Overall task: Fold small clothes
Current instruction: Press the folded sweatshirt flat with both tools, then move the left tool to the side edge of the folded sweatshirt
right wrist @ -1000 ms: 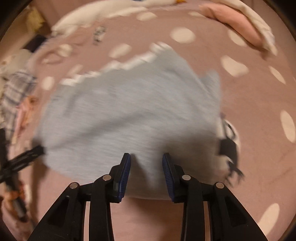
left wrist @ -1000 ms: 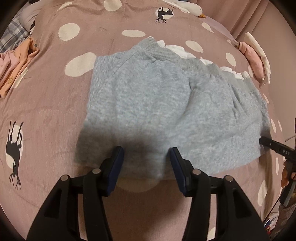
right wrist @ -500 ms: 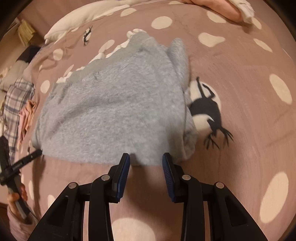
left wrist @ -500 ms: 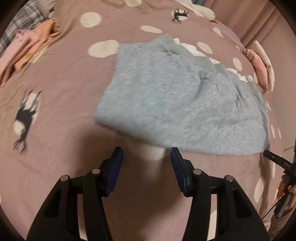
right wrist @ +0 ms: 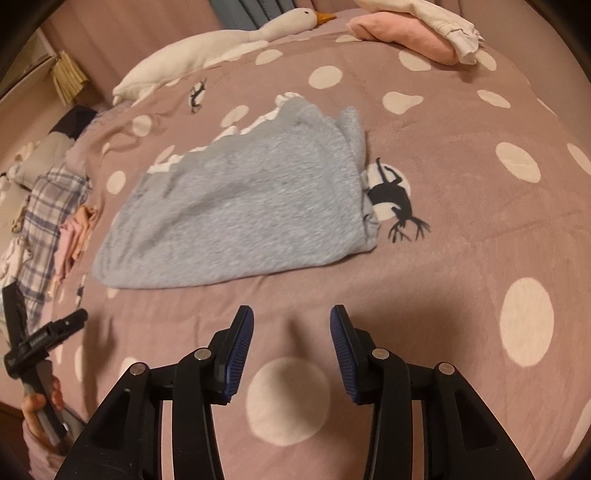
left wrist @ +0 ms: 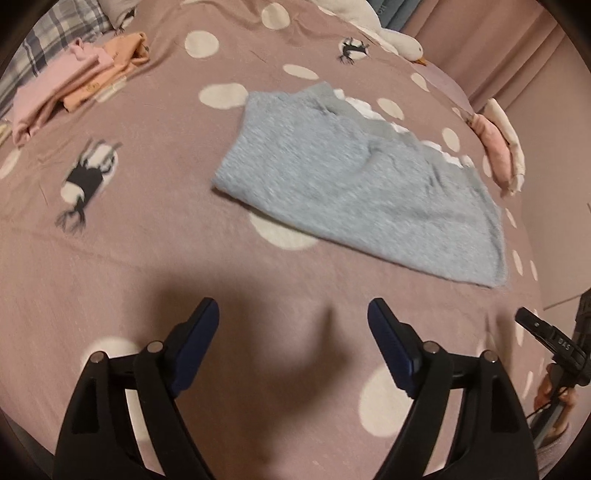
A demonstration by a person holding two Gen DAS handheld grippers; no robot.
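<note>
Grey fleece garment (left wrist: 362, 184), folded over on itself, lies flat on a mauve bedspread (left wrist: 184, 258) printed with cream dots and black deer figures. White ruffled trim shows along its far edge; exact type of garment cannot be told. Left gripper (left wrist: 293, 332) hangs over bare bedspread near the garment's closest edge, apart from it; jaws opening, fingers spread wide, nothing between them, blue pads clear of the cloth. Right gripper (right wrist: 291, 334) likewise sits short of the garment over bare bedspread; jaws opening, fingers moderately parted, nothing between the ribbed blue pads. In the right wrist view the garment's (right wrist: 243, 218) folded side faces a deer print (right wrist: 397, 206) and partly overlaps its cream disc. Each wrist view catches the other gripper at frame edge, with a hand (right wrist: 37, 400) wrapped around its handle. Around the bed: pink and orange folded clothes (left wrist: 74, 85) at far left of the left wrist view, beside plaid fabric (right wrist: 48, 218); a pink and cream folded stack (right wrist: 417, 29) at the far right edge; a white plush goose (right wrist: 221, 44) lying along the far side. Both views slightly blurred.
</note>
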